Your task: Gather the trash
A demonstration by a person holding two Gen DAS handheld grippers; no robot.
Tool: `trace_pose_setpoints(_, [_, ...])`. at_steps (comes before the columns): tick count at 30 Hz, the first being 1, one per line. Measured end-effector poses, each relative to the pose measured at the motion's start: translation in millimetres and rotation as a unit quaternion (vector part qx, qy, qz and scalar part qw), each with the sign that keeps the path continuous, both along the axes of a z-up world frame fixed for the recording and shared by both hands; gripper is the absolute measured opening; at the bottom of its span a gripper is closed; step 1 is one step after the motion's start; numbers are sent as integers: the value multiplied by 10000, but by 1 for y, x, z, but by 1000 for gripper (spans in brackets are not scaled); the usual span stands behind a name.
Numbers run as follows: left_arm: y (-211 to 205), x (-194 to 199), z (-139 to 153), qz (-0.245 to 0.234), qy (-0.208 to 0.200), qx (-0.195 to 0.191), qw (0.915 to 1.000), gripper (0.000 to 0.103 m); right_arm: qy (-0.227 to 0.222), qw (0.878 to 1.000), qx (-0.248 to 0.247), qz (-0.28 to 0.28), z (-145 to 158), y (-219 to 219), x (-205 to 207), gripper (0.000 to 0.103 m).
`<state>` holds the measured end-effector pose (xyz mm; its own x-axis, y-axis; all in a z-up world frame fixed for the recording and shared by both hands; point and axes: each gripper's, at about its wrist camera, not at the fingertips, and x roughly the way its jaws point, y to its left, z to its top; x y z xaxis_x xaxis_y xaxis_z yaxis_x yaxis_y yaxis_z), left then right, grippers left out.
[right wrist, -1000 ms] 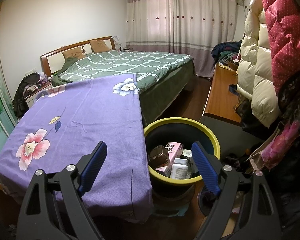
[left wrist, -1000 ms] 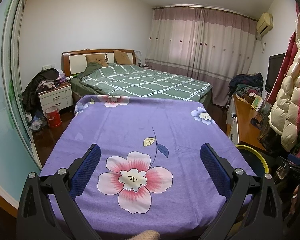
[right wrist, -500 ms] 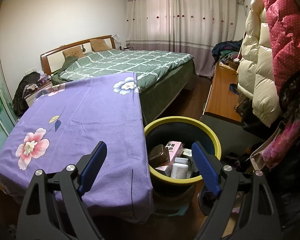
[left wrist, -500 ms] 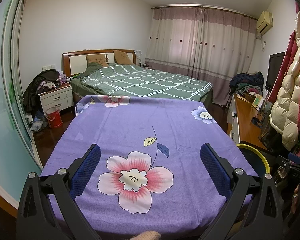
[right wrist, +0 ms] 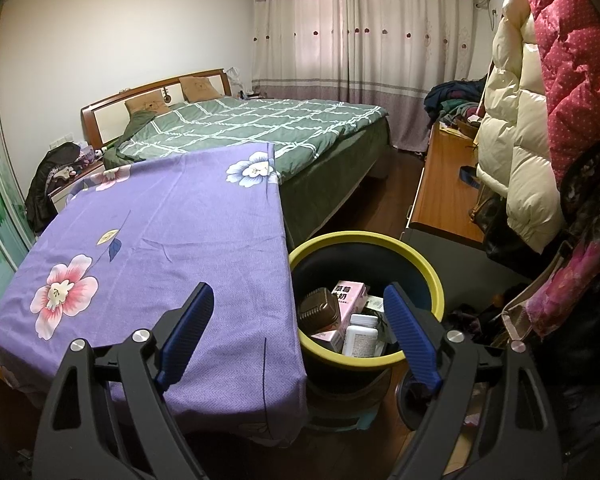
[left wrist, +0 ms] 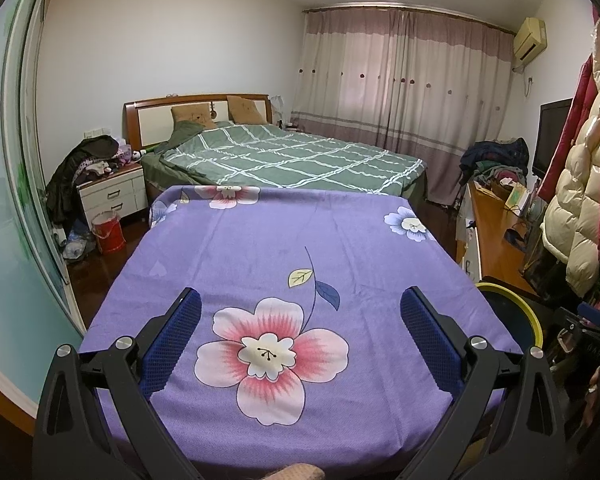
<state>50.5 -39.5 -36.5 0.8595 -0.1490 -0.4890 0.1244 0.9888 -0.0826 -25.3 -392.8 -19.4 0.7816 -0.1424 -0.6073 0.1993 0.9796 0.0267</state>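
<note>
A black bin with a yellow rim stands on the floor right of the table. Inside it lie a pink carton, a brown plastic container and a white pill bottle. My right gripper is open and empty, above the table's right edge and the bin. My left gripper is open and empty over the table covered by a purple flowered cloth. The bin's rim shows at the right in the left wrist view. No loose trash shows on the cloth.
A bed with a green checked cover lies beyond the table. A wooden desk and hanging puffy coats are on the right. A white nightstand and a red bucket stand at the left.
Both grippers have stayed open and nearly still; the views have shifted only slightly.
</note>
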Motion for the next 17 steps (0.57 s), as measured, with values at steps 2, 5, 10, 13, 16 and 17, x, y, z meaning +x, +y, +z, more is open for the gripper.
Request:
trace_pose_setpoints(2, [0, 3, -2, -70, 53, -103, 9999, 98, 2, 10000, -7, 20, 0, 1, 1, 82])
trace_pose_setpoints(5, [-2, 11, -3, -181, 142, -167, 9996, 98, -1, 10000, -45, 78, -2, 6, 5, 82])
trace_pose_setpoints(10, [-2, 38, -12, -95, 309, -27, 9995, 98, 49, 9995, -139, 267, -1, 21, 33, 86])
trace_pose_setpoints(13, [6, 73, -25, 38, 551, 40, 9985, 98, 155, 9986, -140, 485, -3, 32, 65, 87])
trace_pose_setpoints(16, [16, 114, -41, 193, 771, 169, 9967, 98, 325, 9968, -66, 721, -11, 46, 108, 89])
trace_pose_setpoints(17, [18, 125, -44, 227, 819, 199, 9962, 98, 325, 9968, -66, 721, -11, 46, 108, 90])
